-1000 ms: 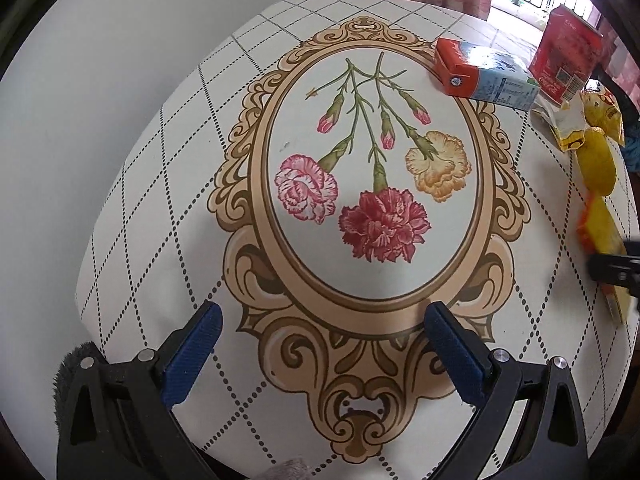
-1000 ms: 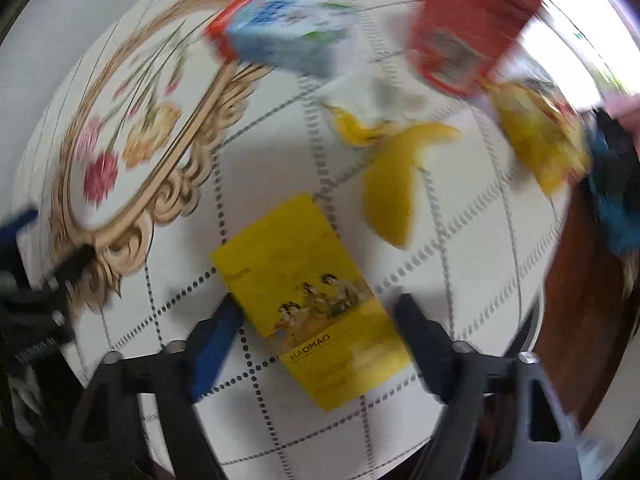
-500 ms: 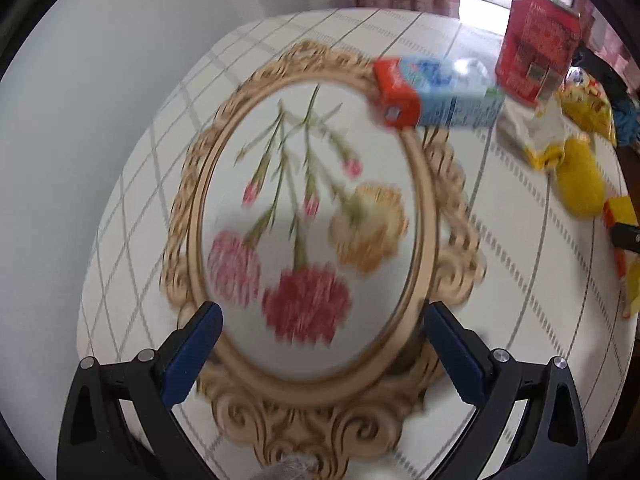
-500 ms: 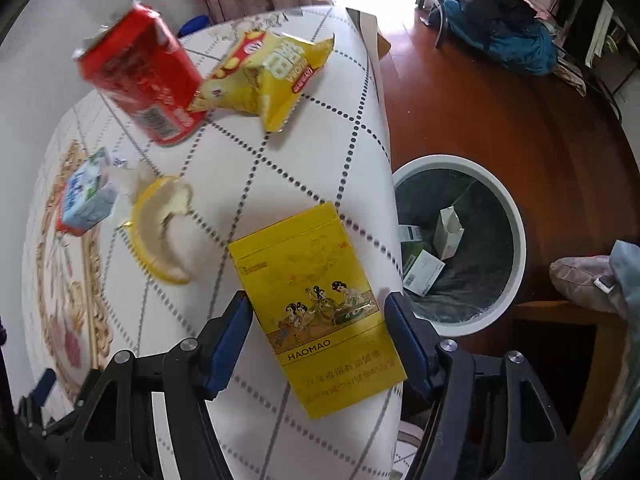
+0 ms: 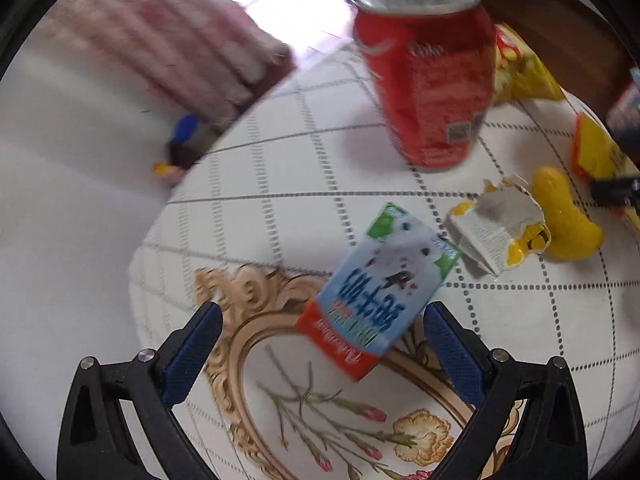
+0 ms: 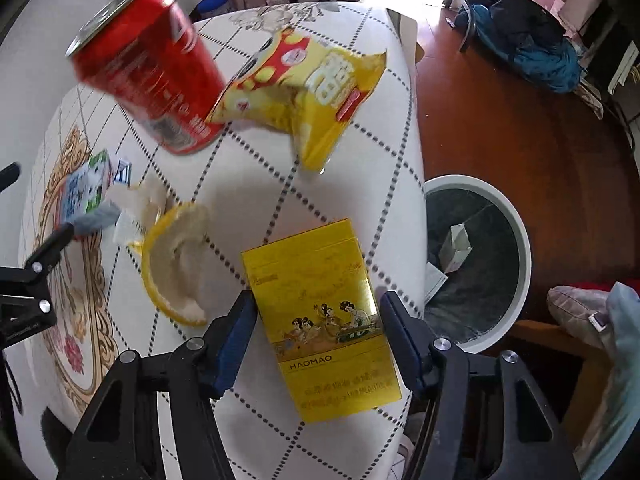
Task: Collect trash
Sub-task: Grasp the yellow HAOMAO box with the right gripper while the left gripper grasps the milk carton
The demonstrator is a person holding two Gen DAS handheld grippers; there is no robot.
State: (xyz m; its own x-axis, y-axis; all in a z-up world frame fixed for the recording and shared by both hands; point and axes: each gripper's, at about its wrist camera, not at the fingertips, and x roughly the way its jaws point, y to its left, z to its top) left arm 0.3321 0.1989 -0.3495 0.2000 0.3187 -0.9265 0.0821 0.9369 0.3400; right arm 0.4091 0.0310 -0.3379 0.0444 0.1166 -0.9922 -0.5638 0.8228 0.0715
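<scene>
My left gripper is open, its blue pads either side of a blue, white and red milk carton lying on the round patterned table. My right gripper is open around a flat yellow HAOMAO box at the table's edge; whether the pads touch the box cannot be told. A red soda can stands beyond the carton and also shows in the right wrist view. A torn wrapper and a yellow peel lie to the right. A yellow snack bag lies beside the can.
A round white-rimmed trash bin with a dark liner and several cartons inside stands on the brown floor just right of the table. Clothes lie on the floor farther back. A pink curtain hangs behind the table.
My left gripper has moved across the table from the flower print up to the milk carton. My right gripper has moved closer around the yellow box.
</scene>
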